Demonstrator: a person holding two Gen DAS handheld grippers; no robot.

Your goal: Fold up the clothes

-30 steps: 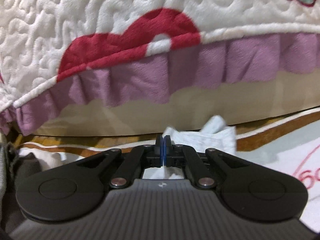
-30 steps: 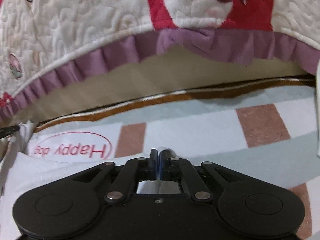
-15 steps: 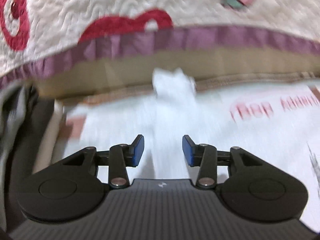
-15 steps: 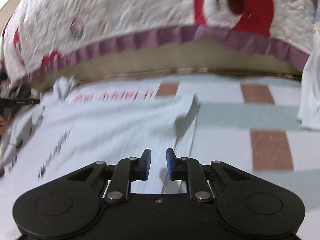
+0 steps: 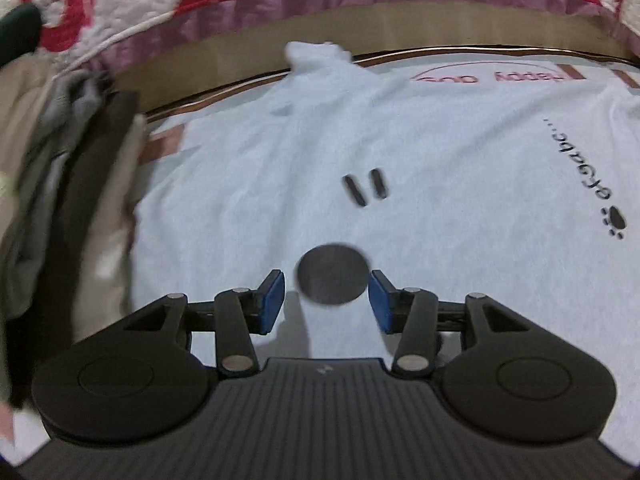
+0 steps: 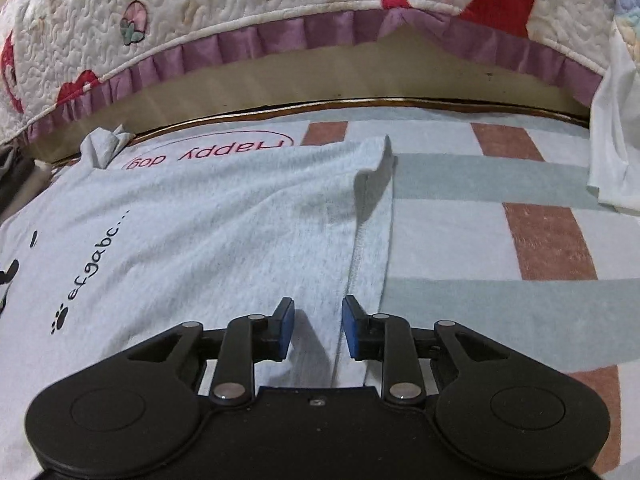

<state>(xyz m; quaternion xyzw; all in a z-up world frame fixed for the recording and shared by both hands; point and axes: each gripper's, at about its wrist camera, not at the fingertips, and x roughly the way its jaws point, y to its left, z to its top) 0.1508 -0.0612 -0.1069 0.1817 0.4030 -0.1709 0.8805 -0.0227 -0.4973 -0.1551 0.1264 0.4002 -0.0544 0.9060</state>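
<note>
A pale grey T-shirt [image 5: 440,200] lies spread flat, printed with "efgabc...", a paw mark and a dark disc [image 5: 331,273]. One corner stands bunched up at its far edge [image 5: 316,56]. My left gripper [image 5: 327,304] hovers over the disc; its jaws are opening and nothing is between the pads. In the right wrist view the same T-shirt [image 6: 220,220] ends in a folded side edge [image 6: 372,240]. My right gripper [image 6: 319,328] sits just above that edge. Its jaws are closing, the pads still stand apart, and the fabric lies flat beneath them.
The shirt rests on a striped blanket [image 6: 520,240] marked "Happy dog". Behind rises a quilted cover [image 6: 280,0] with a purple ruffle. A pile of grey and dark clothes [image 5: 60,160] lies at the left, and a white cloth [image 6: 616,140] at the far right.
Both grippers were shut on the shirt near the far edge. They have let go, their jaws now stand apart, and both have drawn back over the spread shirt.
</note>
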